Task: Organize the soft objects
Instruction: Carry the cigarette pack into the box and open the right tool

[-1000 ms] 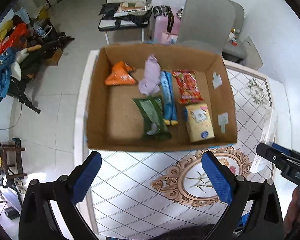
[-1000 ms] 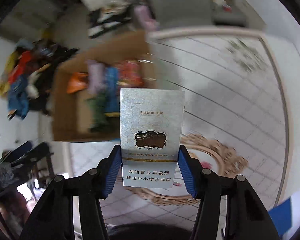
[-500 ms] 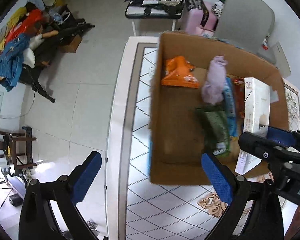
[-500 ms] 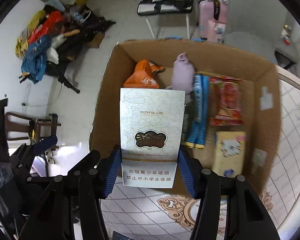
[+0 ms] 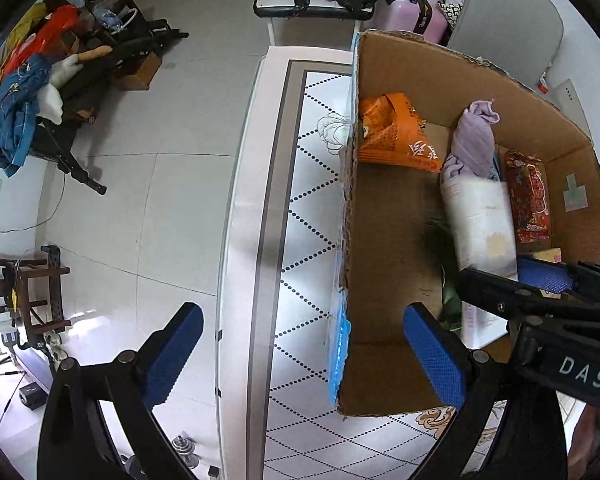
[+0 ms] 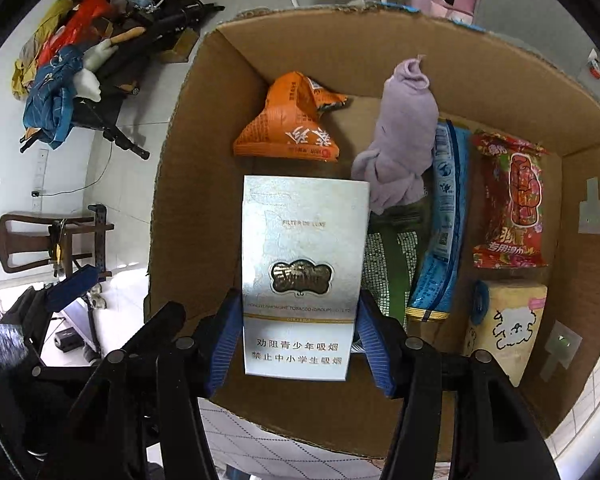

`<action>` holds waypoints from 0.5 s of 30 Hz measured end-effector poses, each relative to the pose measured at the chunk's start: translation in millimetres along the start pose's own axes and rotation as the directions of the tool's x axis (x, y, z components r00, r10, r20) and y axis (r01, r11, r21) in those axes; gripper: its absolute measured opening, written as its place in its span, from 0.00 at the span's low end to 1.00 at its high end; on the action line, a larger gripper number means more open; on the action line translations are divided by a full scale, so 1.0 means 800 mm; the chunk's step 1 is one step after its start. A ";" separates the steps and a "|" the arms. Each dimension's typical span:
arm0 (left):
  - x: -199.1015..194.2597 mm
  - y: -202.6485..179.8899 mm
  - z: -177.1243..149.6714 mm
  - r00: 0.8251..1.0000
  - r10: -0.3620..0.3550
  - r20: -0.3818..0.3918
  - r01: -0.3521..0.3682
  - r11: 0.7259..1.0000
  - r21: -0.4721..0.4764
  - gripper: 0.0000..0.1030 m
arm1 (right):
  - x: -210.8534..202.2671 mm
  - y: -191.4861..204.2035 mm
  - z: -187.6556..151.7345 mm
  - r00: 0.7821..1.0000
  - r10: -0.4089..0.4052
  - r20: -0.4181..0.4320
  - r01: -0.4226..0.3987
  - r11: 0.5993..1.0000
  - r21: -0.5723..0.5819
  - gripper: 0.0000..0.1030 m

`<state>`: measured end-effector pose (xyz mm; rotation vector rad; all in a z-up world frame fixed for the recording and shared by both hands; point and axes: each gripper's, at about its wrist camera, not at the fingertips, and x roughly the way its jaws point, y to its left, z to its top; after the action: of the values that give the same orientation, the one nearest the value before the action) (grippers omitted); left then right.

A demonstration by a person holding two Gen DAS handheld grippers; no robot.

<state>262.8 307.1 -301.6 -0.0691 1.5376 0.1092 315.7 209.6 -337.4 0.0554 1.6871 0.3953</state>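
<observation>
My right gripper (image 6: 298,344) is shut on a white cigarette carton (image 6: 302,272) and holds it over the left half of the open cardboard box (image 6: 172,184). The carton also shows in the left wrist view (image 5: 482,232), blurred, with the right gripper (image 5: 540,280) on it. In the box lie an orange packet (image 6: 292,128), a lilac cloth (image 6: 400,140), a green packet (image 6: 388,264), a blue packet (image 6: 444,224), a red packet (image 6: 512,200) and a yellow tissue pack (image 6: 504,324). My left gripper (image 5: 304,356) is open and empty over the table's left edge, beside the box.
The box stands on a patterned white table (image 5: 296,216) whose left edge drops to a tiled floor (image 5: 148,184). A pile of clothes and gear (image 5: 28,92) lies on the floor at far left. A grey chair (image 5: 512,20) and pink suitcase (image 5: 412,12) stand behind the box.
My right gripper has carried the carton further in and lower over the box. My left gripper has drifted left, off the box, toward the table's edge.
</observation>
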 end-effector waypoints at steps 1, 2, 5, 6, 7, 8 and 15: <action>-0.001 0.001 0.001 1.000 -0.005 -0.001 0.005 1.000 -0.001 0.99 | 0.000 -0.001 0.001 1.000 0.000 -0.001 0.000 1.000 0.002 0.58; -0.002 0.001 0.001 1.000 -0.003 0.000 0.003 1.000 -0.001 0.99 | 0.001 -0.004 0.001 1.000 -0.006 0.000 0.006 1.000 0.006 0.58; -0.007 -0.003 0.000 1.000 -0.003 0.007 0.003 1.000 -0.003 0.99 | -0.002 -0.011 0.000 1.000 -0.001 -0.001 0.001 1.000 0.019 0.58; -0.008 -0.003 0.000 1.000 -0.004 0.008 0.004 1.000 -0.006 0.99 | -0.006 -0.015 -0.002 1.000 -0.007 0.004 0.007 1.000 0.022 0.58; -0.011 -0.004 0.000 1.000 -0.009 0.010 0.009 1.000 -0.008 0.99 | -0.012 -0.019 -0.004 1.000 -0.009 0.008 0.009 1.000 0.023 0.58; -0.013 -0.006 -0.001 1.000 -0.011 0.013 0.011 1.000 -0.009 0.99 | -0.017 -0.023 -0.006 1.000 -0.013 0.015 0.013 1.000 0.027 0.58; -0.037 -0.029 -0.010 0.998 -0.039 0.045 0.039 0.999 -0.015 0.99 | -0.056 -0.066 -0.039 0.992 -0.099 0.078 0.094 0.993 0.075 0.61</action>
<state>257.0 282.5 -273.0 -0.1090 1.4903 0.0917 302.7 141.1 -306.6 0.0417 1.6157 0.2570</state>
